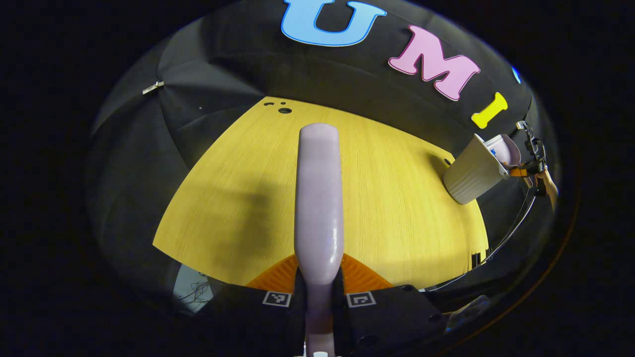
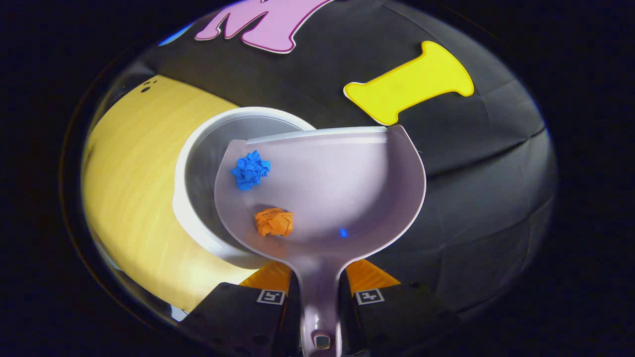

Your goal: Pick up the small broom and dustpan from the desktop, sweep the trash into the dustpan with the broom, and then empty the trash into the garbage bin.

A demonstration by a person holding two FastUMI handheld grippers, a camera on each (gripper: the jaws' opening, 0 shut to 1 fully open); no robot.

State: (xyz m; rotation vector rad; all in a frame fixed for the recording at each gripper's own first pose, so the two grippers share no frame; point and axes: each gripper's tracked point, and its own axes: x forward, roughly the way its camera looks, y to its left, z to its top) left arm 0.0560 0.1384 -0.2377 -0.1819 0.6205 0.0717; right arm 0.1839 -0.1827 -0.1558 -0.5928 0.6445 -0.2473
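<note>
Left gripper (image 1: 318, 292): jaws closed on the pale lilac handle of the broom (image 1: 318, 198), which runs straight ahead from between the fingers, raised above the tabletop (image 1: 238, 198)

Broom: only the smooth rounded handle is in sight in the left gripper view; I cannot see the bristles

Right gripper (image 2: 317, 292): jaws clamped on the stem of the dustpan (image 2: 347, 183), one finger on each side of it

Dustpan: pale lilac, held in the air with its front lip over the open mouth of the garbage bin (image 2: 198, 148), tilted a little to the bin's side

Trash: a crumpled blue paper ball (image 2: 250, 170) lies near the pan's front left edge, over the bin's mouth; a crumpled orange paper ball (image 2: 274, 222) sits deeper in the pan, closer to the handle; the two are apart

Garbage bin: white, round, ribbed outside, standing at the far edge of the tabletop close to the black cloth wall; in the left gripper view it is well off to the right (image 1: 471, 173), with the pan and the hand (image 1: 543, 178) holding the right gripper just above it

Tabletop: yellow wood grain, with small dark holes (image 1: 284, 110) near the far corner

In the way: the pan covers much of the bin's opening; a thin cable (image 1: 511, 228) hangs down beside the bin
</note>
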